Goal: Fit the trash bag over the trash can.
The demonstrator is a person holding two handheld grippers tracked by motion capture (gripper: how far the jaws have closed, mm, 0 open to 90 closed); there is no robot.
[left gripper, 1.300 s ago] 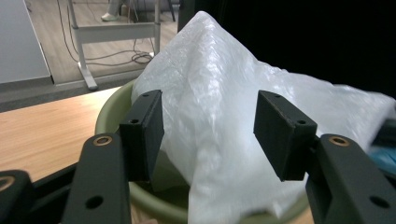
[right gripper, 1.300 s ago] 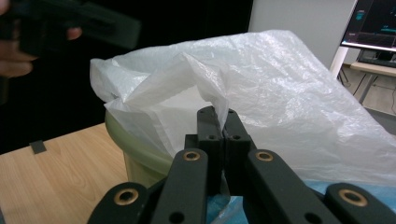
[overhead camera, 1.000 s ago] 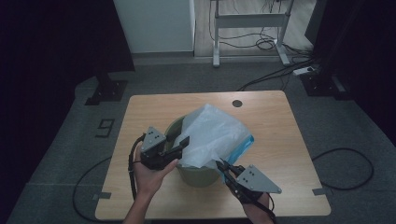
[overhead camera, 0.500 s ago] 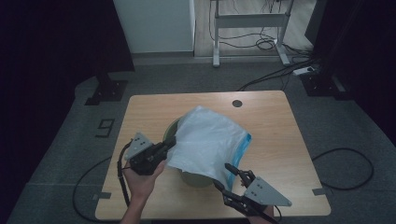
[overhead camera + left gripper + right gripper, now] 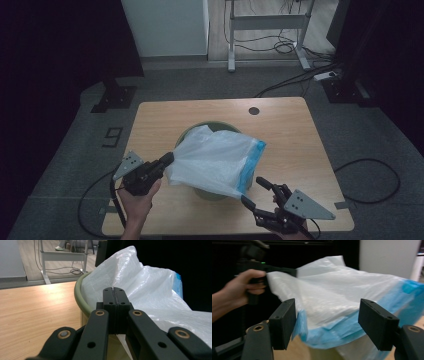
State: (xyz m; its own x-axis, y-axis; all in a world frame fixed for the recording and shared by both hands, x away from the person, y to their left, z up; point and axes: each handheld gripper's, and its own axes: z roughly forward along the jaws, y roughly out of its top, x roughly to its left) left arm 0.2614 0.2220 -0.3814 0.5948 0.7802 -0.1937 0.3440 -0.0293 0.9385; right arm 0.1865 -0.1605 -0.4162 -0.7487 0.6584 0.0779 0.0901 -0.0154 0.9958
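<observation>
1. High view: thin, limp plastic bag (image 5: 215, 162) is lying over the green bin (image 5: 207, 192) on the surface (image 5: 295, 130).
2. Left gripper (image 5: 167, 158) fingers are pinching its left edge.
3. Right gripper (image 5: 255, 192) fingers, just opening, are gaping around the blue hem (image 5: 332, 332), the firmest hold.

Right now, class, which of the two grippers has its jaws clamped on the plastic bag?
The left gripper: its jaws are shut on the white edge of the plastic bag. The right gripper stands open beside the bag's blue-trimmed edge, its jaws having just been opening.

Lab or studio — black curtains (image 5: 60, 45), floor cables (image 5: 280, 47), lone wooden table (image 5: 295, 125)
</observation>
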